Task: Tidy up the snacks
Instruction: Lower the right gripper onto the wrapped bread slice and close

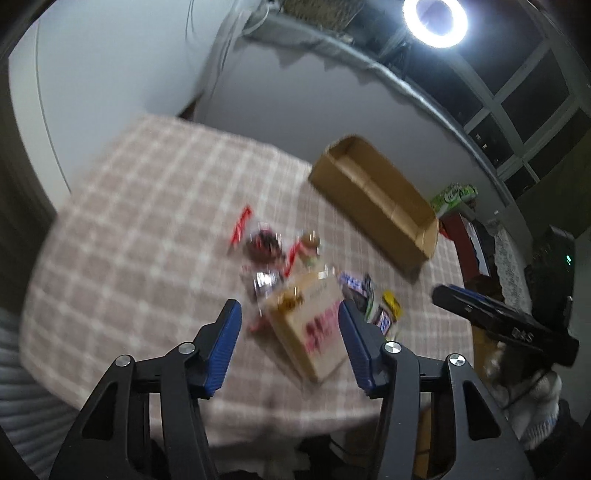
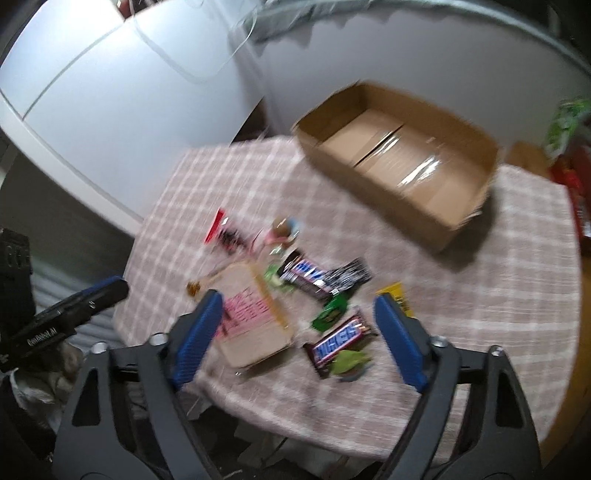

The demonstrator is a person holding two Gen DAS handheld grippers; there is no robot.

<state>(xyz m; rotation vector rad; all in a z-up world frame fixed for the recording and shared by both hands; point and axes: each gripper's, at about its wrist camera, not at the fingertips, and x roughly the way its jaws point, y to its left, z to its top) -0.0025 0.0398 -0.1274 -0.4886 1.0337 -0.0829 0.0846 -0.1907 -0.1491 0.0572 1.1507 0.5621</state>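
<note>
A pile of snacks lies on the pink checked tablecloth (image 2: 461, 295): two Snickers bars (image 2: 340, 341), a green packet (image 2: 330, 314), a yellow packet (image 2: 397, 295), a red-edged clear packet (image 2: 225, 230) and a flat brown packet with pink print (image 2: 251, 321). My right gripper (image 2: 297, 297) hangs open above the bars, holding nothing. My left gripper (image 1: 289, 306) is open over the brown packet (image 1: 314, 328), with no pad touching it. An open cardboard box (image 2: 399, 162) stands at the far side of the table; it looks bare inside. Both views are blurred.
The round table (image 1: 129, 221) stands next to a white wall. Green and red packages (image 1: 454, 195) sit on a shelf beyond the box (image 1: 373, 199). A ring light (image 1: 435, 18) glows overhead. A gloved hand (image 1: 532, 398) holds the right gripper (image 1: 498, 317) at the table's right edge.
</note>
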